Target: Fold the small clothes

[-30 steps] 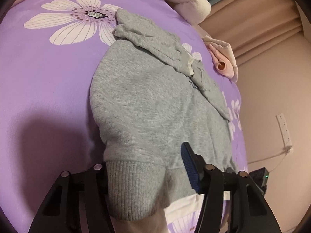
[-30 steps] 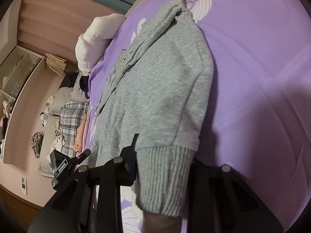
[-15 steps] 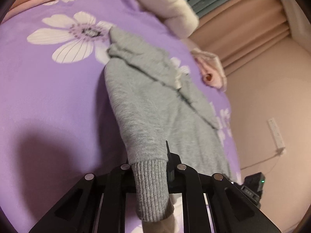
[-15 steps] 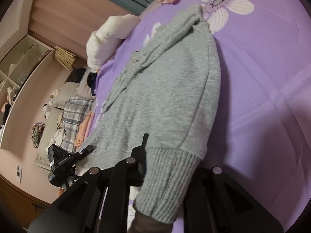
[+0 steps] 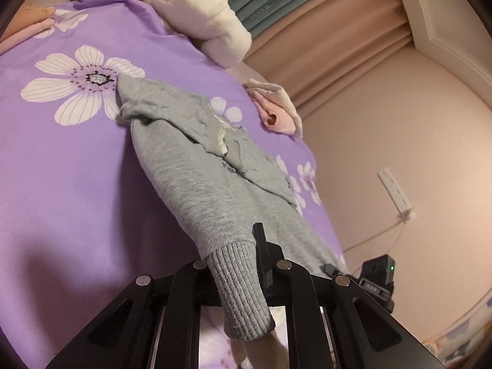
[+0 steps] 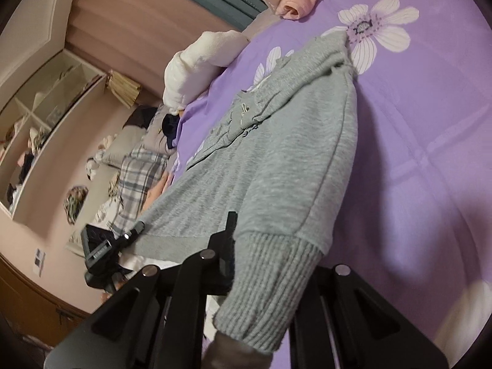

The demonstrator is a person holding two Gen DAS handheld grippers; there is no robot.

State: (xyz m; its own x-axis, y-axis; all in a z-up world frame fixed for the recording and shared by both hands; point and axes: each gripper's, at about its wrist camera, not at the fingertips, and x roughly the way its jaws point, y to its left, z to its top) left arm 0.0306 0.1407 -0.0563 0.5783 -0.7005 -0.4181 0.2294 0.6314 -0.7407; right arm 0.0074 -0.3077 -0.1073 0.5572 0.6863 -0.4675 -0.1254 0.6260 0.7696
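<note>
A grey sweatshirt (image 5: 196, 166) lies spread on a purple floral bedsheet (image 5: 61, 184), its hood end toward the large white flower at the upper left of the left wrist view and its ribbed hem drawn up toward the bottom centre. The left gripper (image 5: 236, 264) is clamped tight on one ribbed hem corner (image 5: 243, 295), the knit bunched between the two black fingers and hanging below them. In the right wrist view the right gripper (image 6: 270, 264) is likewise pinched closed on the other ribbed hem corner (image 6: 270, 289), at the bottom centre of the frame, with the sweatshirt (image 6: 286, 160) stretching away to the upper right. A rolled pink garment (image 5: 276, 117) lies right of centre on the sheet, and a white plush blanket (image 5: 196, 15) sits at the top.
</note>
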